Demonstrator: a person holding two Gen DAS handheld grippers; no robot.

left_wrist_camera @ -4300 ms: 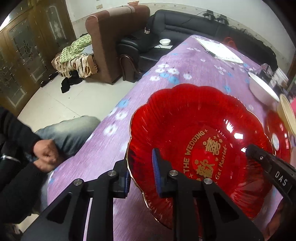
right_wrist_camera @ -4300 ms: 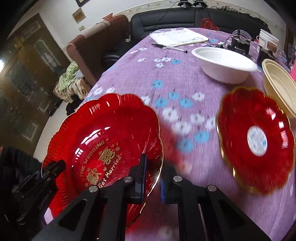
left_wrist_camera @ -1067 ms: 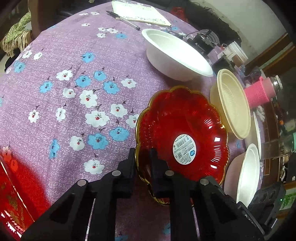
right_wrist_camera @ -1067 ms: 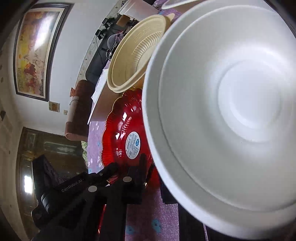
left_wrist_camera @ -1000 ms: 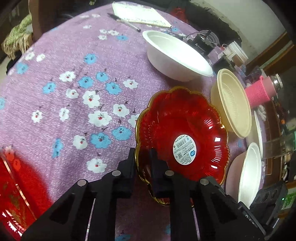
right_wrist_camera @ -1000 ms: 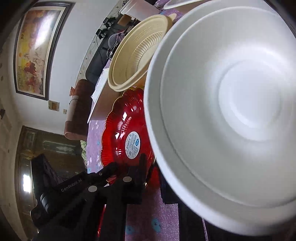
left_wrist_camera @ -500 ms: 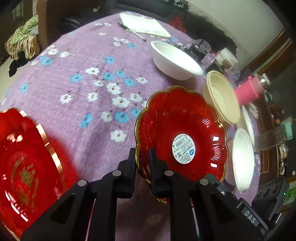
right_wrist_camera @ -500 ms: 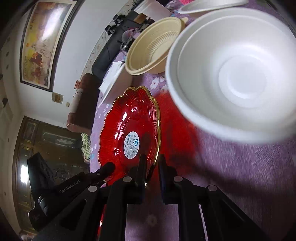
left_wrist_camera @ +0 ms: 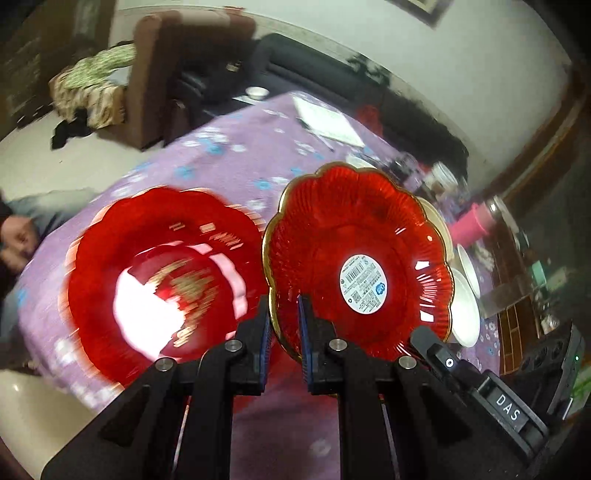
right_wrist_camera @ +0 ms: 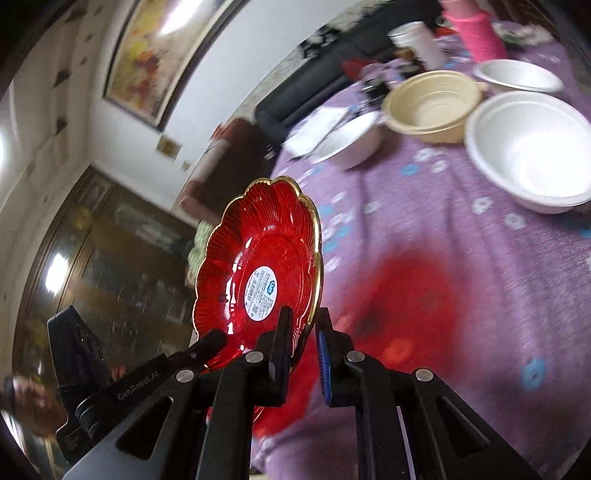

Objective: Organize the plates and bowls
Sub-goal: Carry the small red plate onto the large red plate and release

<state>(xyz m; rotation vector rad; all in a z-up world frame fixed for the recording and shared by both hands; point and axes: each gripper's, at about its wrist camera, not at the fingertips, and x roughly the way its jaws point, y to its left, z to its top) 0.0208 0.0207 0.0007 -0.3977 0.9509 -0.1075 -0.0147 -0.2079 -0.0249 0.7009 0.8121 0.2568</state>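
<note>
A small red scalloped plate (left_wrist_camera: 354, 258) with a gold rim and a white barcode sticker is held in the air, tilted, by both grippers. My left gripper (left_wrist_camera: 283, 325) is shut on its near-left rim. My right gripper (right_wrist_camera: 303, 332) is shut on the opposite rim of the same plate (right_wrist_camera: 262, 266). A larger red wedding plate (left_wrist_camera: 162, 273), blurred, lies on the purple flowered tablecloth (left_wrist_camera: 229, 155) just left of the held plate. The right gripper's body (left_wrist_camera: 480, 391) shows at the lower right of the left wrist view.
A cream bowl (right_wrist_camera: 432, 107), a large white bowl (right_wrist_camera: 528, 147) and two more white bowls (right_wrist_camera: 351, 142) (right_wrist_camera: 517, 75) stand on the far part of the table. A pink cup (right_wrist_camera: 476, 33), papers (left_wrist_camera: 325, 122) and clutter sit beyond. A seated person (left_wrist_camera: 14, 236) is at the left.
Both grippers have lifted the small red plate off the table and carried it left toward the large wedding plate. The bowls have dropped back to the right.
</note>
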